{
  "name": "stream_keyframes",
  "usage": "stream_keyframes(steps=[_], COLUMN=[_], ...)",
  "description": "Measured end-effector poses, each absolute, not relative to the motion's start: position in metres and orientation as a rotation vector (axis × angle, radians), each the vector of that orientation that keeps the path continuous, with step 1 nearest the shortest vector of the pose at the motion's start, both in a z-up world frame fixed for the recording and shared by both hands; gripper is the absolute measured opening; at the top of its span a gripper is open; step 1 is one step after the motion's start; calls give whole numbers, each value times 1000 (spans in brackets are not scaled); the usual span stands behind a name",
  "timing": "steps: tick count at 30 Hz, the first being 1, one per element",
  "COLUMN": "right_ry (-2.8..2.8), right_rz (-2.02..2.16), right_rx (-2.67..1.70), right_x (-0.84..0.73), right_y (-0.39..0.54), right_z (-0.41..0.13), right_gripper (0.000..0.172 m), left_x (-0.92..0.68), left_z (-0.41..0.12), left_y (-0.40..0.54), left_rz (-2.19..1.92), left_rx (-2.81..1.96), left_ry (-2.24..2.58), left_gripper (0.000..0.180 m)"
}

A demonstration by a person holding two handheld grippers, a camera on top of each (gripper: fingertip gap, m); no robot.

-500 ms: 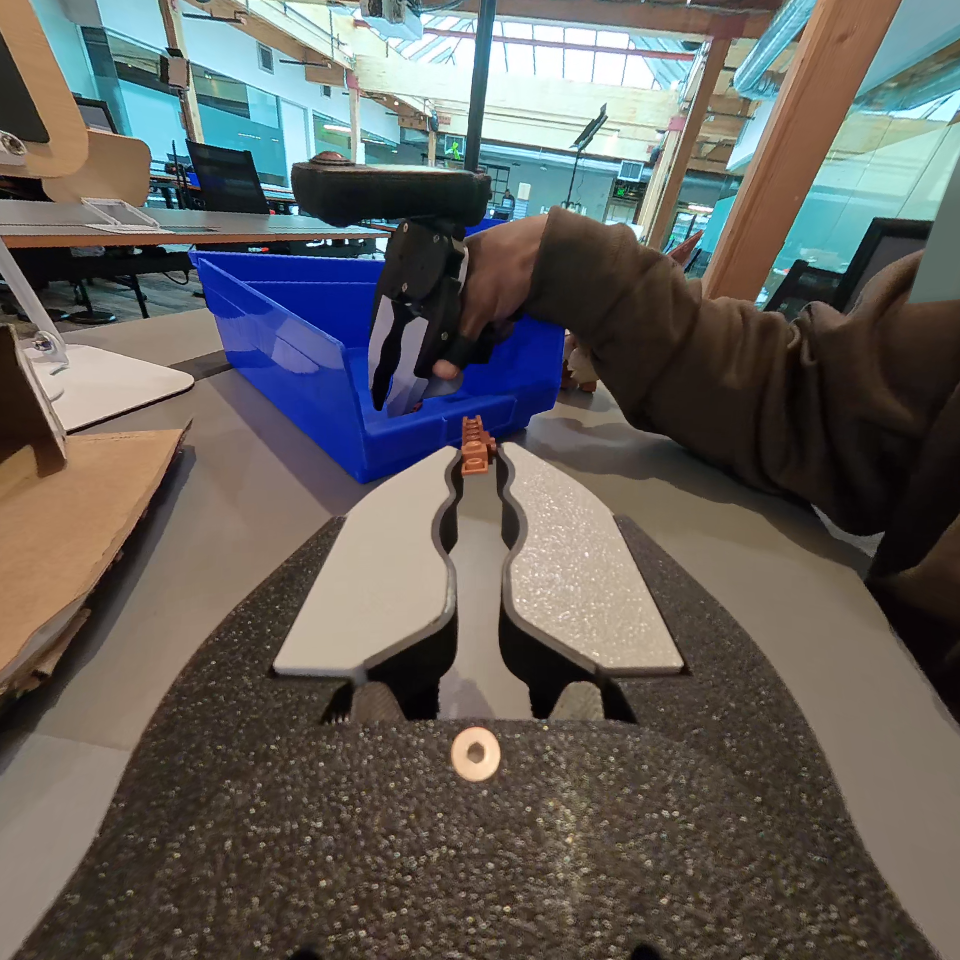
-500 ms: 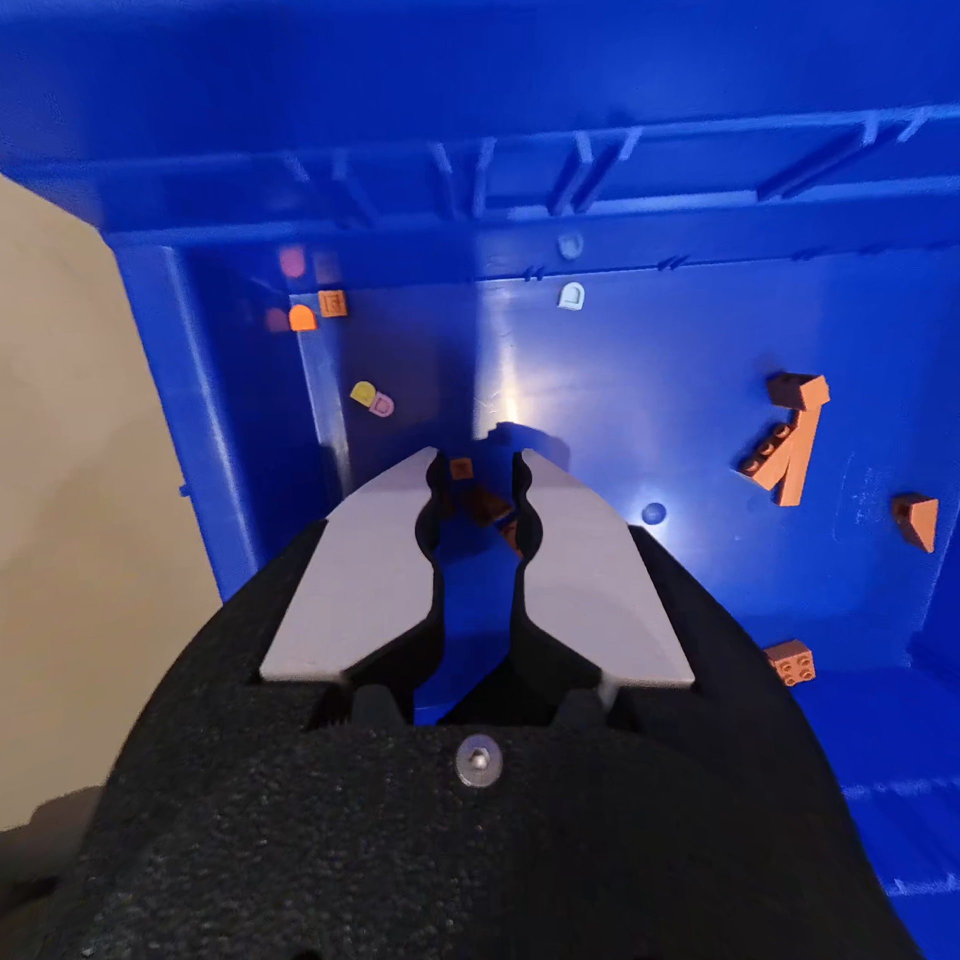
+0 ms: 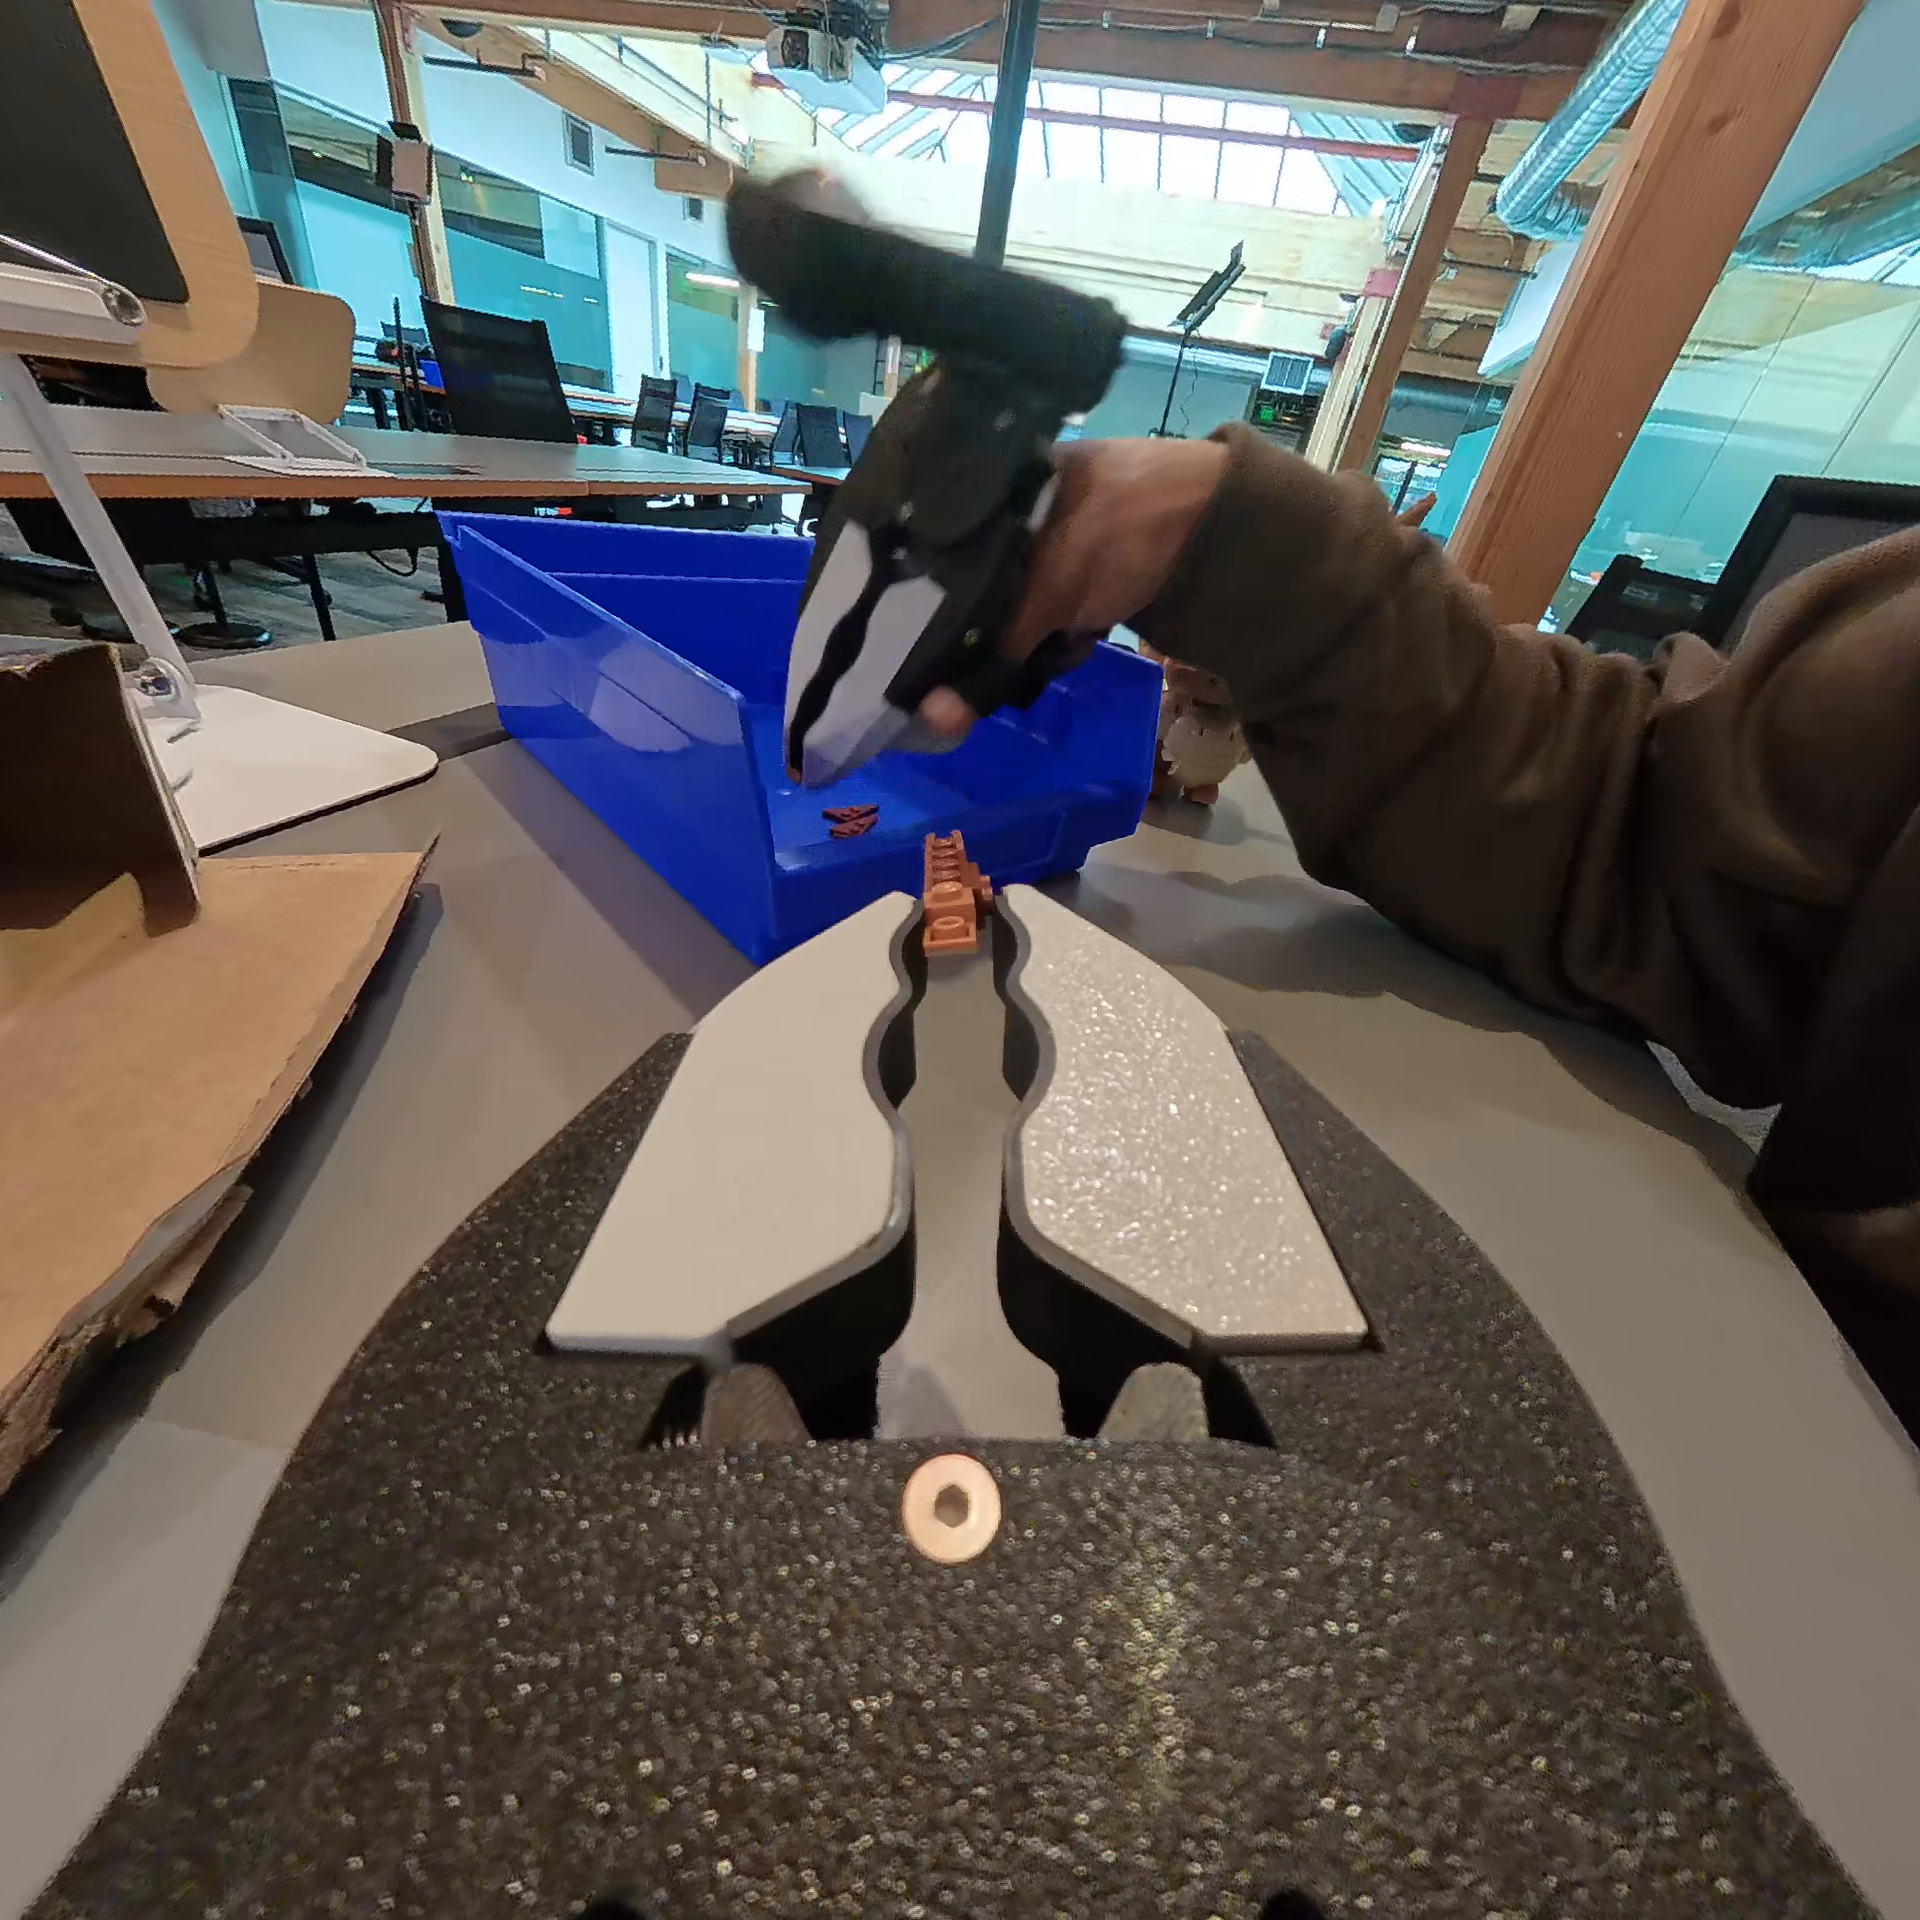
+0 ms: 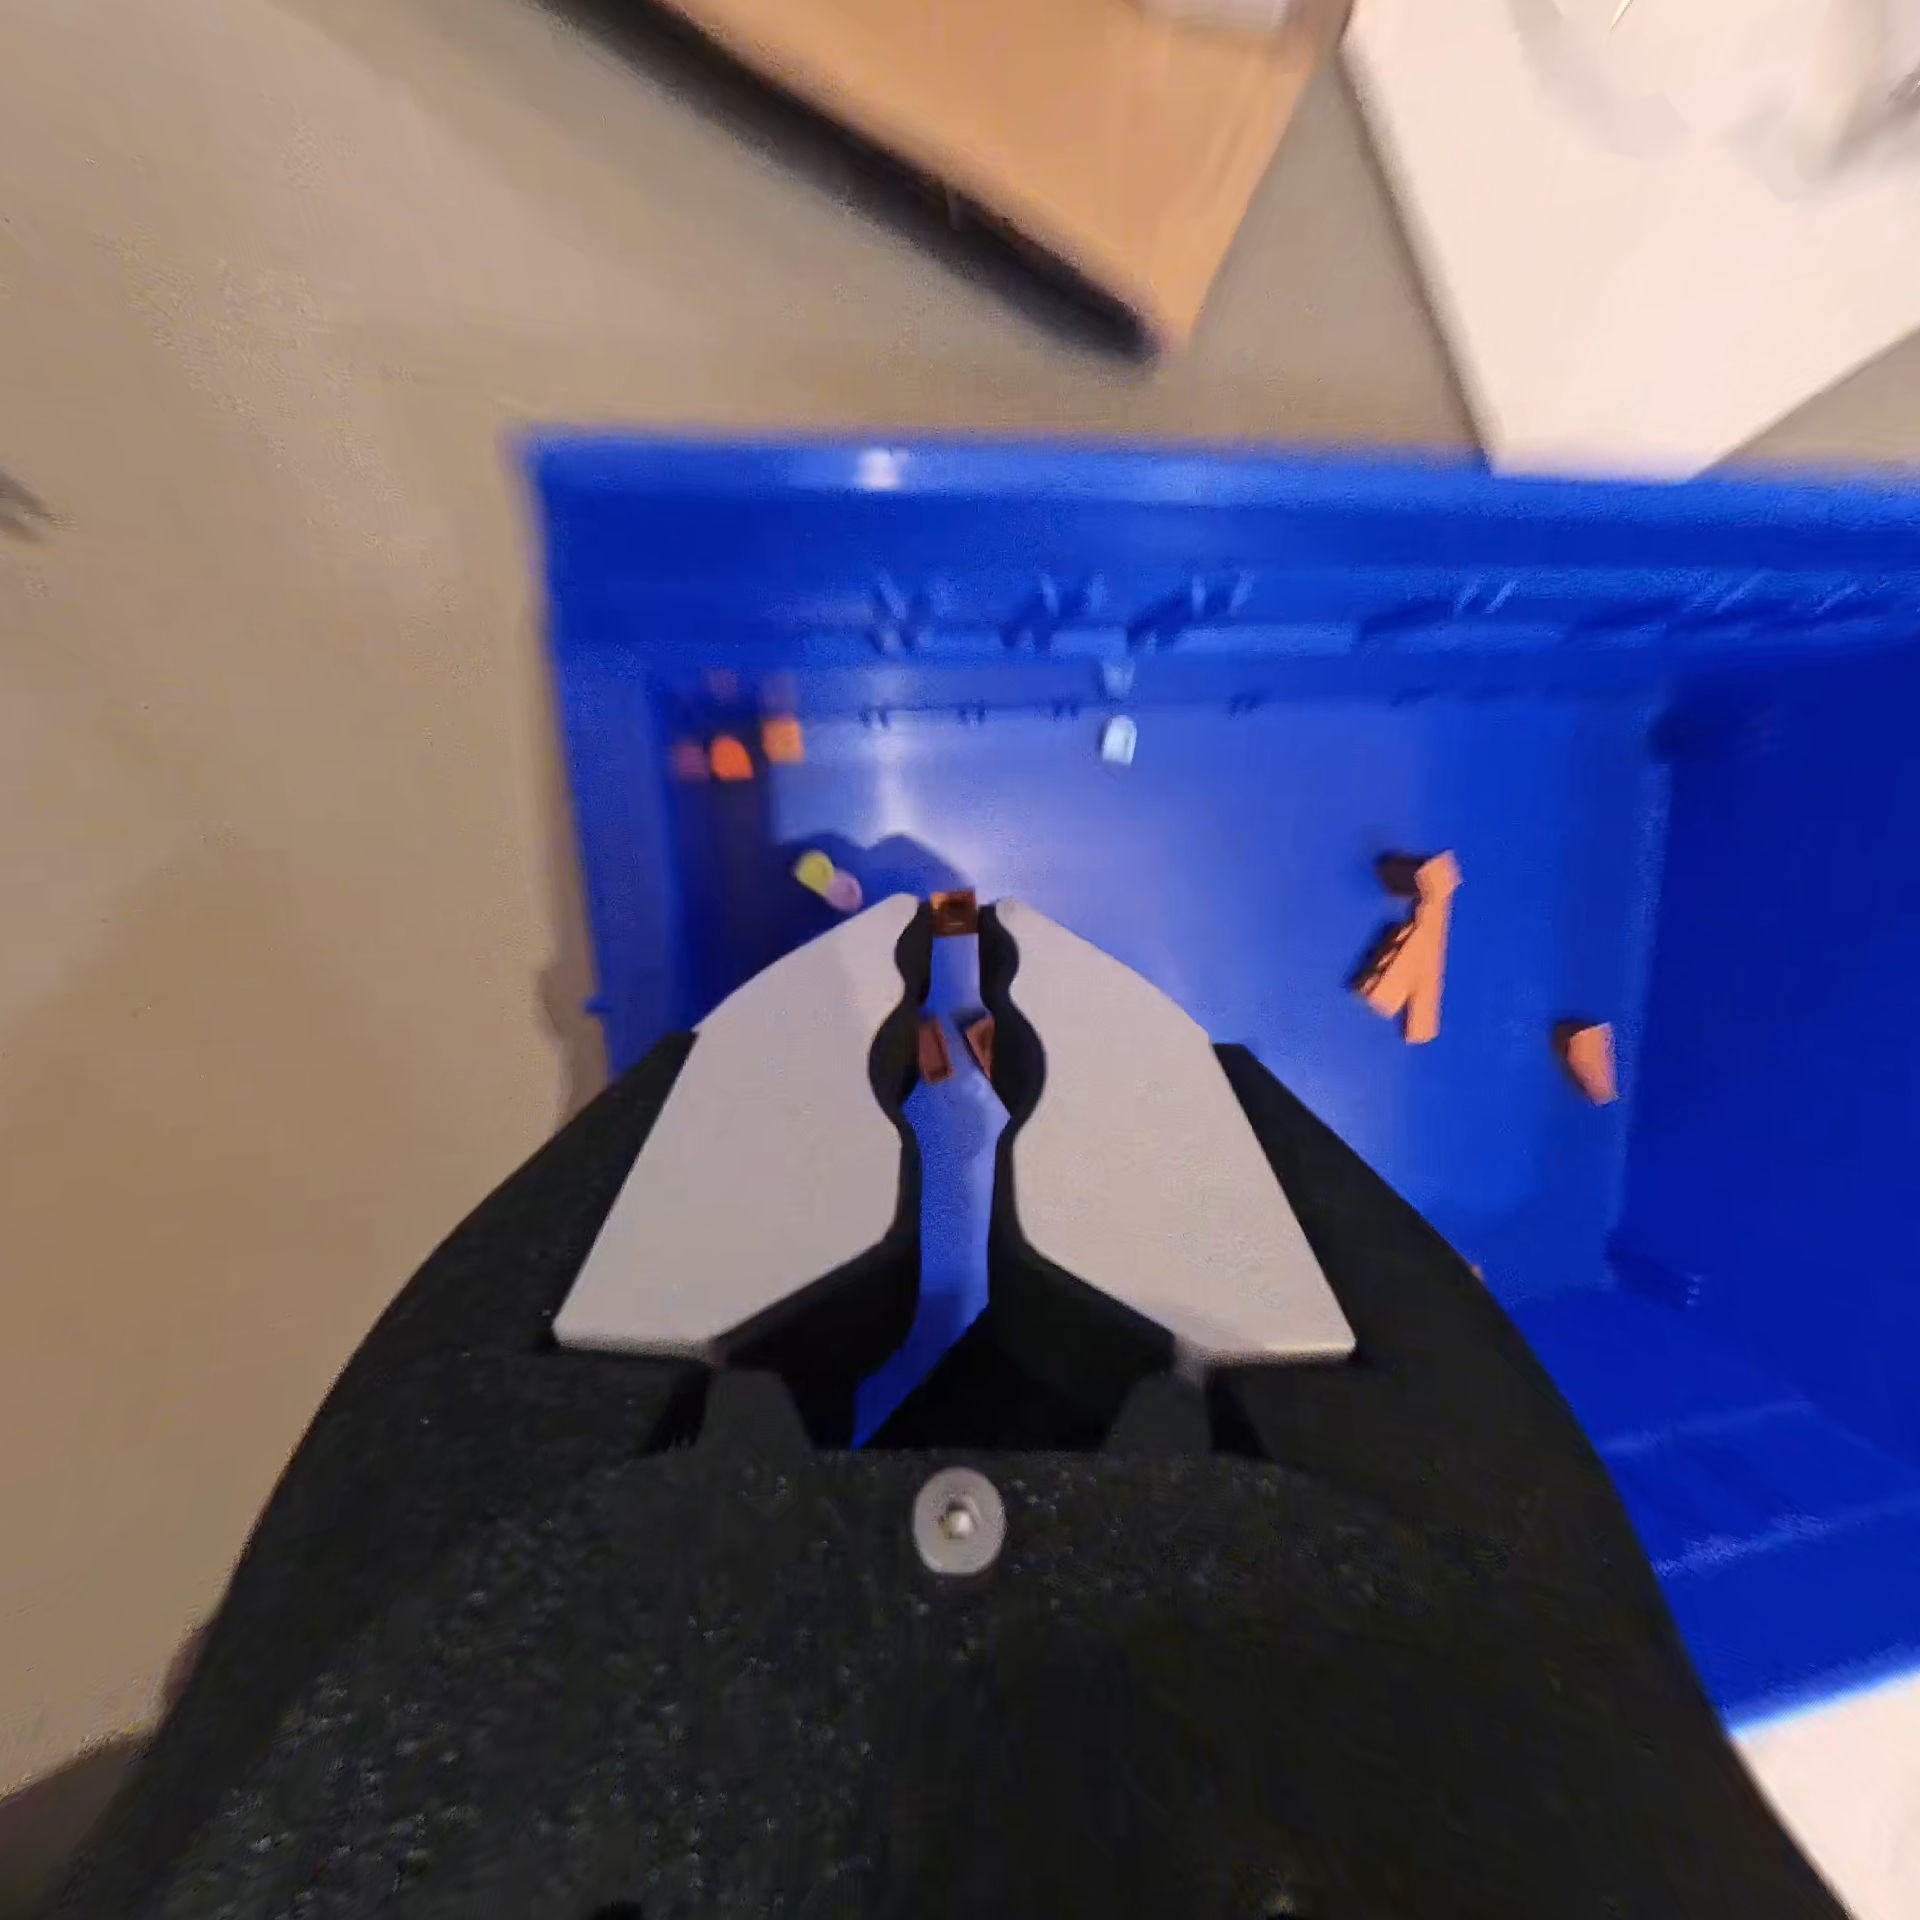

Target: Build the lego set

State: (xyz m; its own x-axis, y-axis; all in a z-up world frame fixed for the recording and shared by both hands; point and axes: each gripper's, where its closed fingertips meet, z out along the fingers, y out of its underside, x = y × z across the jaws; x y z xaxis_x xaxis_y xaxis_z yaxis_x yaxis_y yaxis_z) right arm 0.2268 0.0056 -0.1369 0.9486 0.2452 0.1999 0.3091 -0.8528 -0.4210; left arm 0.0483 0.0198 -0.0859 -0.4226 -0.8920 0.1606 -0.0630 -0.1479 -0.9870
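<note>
The right gripper [image 4: 954, 920] rose from deep inside the blue bin [image 4: 1766, 1455], so the bin's far rim, grey table [image 4: 260, 520] and cardboard [image 4: 1039, 135] entered the top of its view. Its jaws narrowed onto 1 small orange brick [image 4: 953, 914], earlier loose between them. In the left wrist view it tilted, fingertips [image 3: 821, 764] above the bin floor.

Brown cardboard sheet [image 3: 156, 1060] on grey table [image 3: 582, 935], white stand base [image 3: 301, 758], wooden post [image 3: 1652, 270]
</note>
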Motion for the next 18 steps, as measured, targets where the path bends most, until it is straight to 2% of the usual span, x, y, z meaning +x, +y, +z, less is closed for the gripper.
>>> stream_keyframes(steps=[3,5,11,16,18], right_ry=[-653,-883,-1061,-1076,-1063], right_rz=[-151,-16,8,140,113], right_rx=[-2302,-2143,-2085,-2014,-2021], right_x=[166,110,66,52,55], right_y=[15,5,-5,-13,-13], right_z=[-86,-83,-161,-179,-182], right_gripper=[8,8,8,9,15], left_x=[48,49,49,49,49], left_z=[-85,-85,-84,-85,-85], left_y=[21,22,26,25,25], left_rz=[-1646,-1647,-1663,-1655,-1654], left_rx=[-1114,-1118,-1136,-1129,-1129], left_ry=[1460,1456,1427,1438,1437], left_gripper=[11,11,11,11,11])
